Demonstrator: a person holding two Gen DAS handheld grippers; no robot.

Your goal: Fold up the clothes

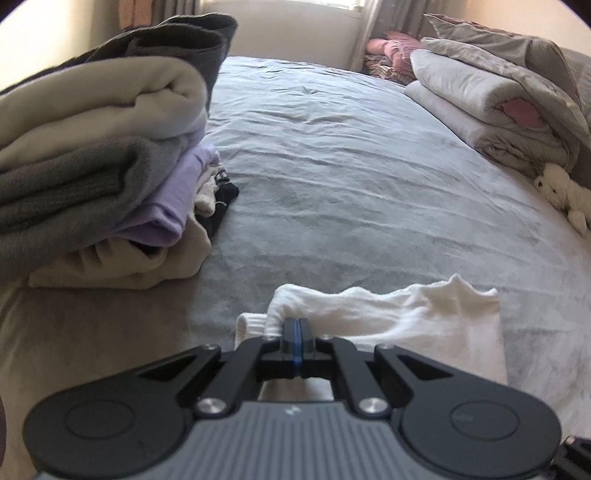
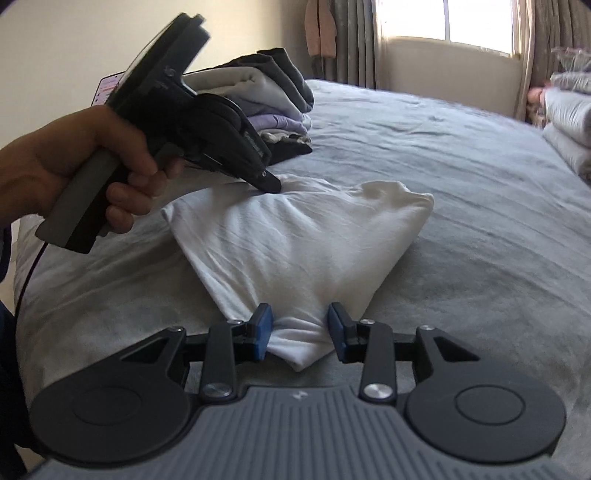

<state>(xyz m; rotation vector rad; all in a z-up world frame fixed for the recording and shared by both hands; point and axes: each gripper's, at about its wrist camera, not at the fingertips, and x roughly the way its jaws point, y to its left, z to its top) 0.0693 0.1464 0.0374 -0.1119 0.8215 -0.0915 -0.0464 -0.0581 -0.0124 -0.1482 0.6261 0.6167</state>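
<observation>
Your grey-sheeted bed (image 2: 461, 206) carries a stack of folded clothes (image 1: 103, 147) at its left and, near you, the white garment (image 2: 295, 240) lying bunched. Your left gripper (image 1: 296, 328) is pinched tight on its far edge, while your right gripper (image 2: 300, 328) stands partly open, the near corner between its blue pads (image 2: 263, 332), the right pad clear of the cloth. No lettering on either tool is readable.

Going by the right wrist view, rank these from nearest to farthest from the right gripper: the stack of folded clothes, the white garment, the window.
1. white garment, between the open right gripper jaws, centre.
2. stack of folded clothes, farther up the bed, upper left.
3. window, beyond the bed, top right.
</observation>
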